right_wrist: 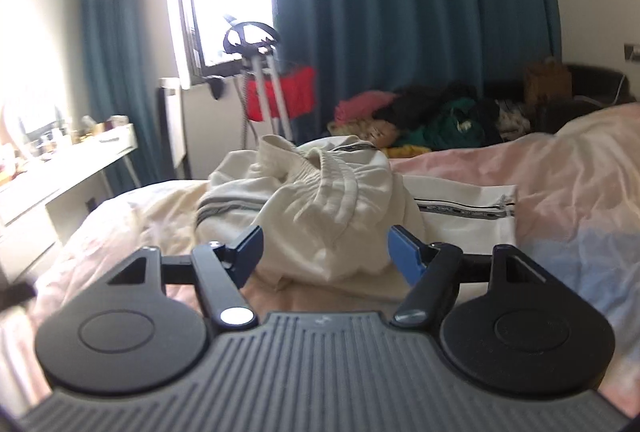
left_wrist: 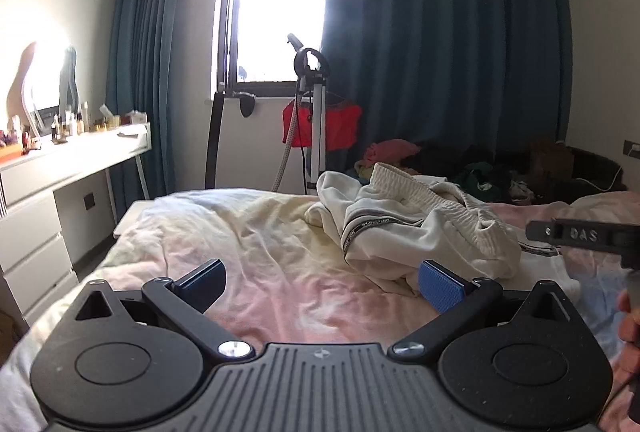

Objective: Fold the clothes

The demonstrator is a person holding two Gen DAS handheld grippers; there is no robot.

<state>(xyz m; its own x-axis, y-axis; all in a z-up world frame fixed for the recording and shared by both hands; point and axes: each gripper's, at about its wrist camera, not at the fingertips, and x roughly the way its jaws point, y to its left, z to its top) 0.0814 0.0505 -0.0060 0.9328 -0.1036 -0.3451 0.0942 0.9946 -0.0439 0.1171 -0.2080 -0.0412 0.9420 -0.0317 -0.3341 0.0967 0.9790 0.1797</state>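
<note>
A crumpled cream garment with a ribbed waistband and a striped side band [left_wrist: 416, 224] lies in a heap on the bed [left_wrist: 248, 232]. In the right wrist view the same garment [right_wrist: 320, 200] is bunched just ahead, with one flat part stretching right [right_wrist: 468, 216]. My left gripper [left_wrist: 324, 284] is open and empty, low over the sheet, left of the heap; its right pad [left_wrist: 440, 284] is near the cloth's edge. My right gripper [right_wrist: 326, 252] is open and empty, its fingers on either side of the heap's near edge. It also shows at the left wrist view's right edge [left_wrist: 580, 234].
A white dresser with bottles [left_wrist: 60, 168] stands on the left. A garment steamer stand with a red item [left_wrist: 316, 120] is beyond the bed's far edge. A pile of coloured clothes [right_wrist: 432, 120] lies at the back right. Blue curtains [left_wrist: 440, 32] hang behind.
</note>
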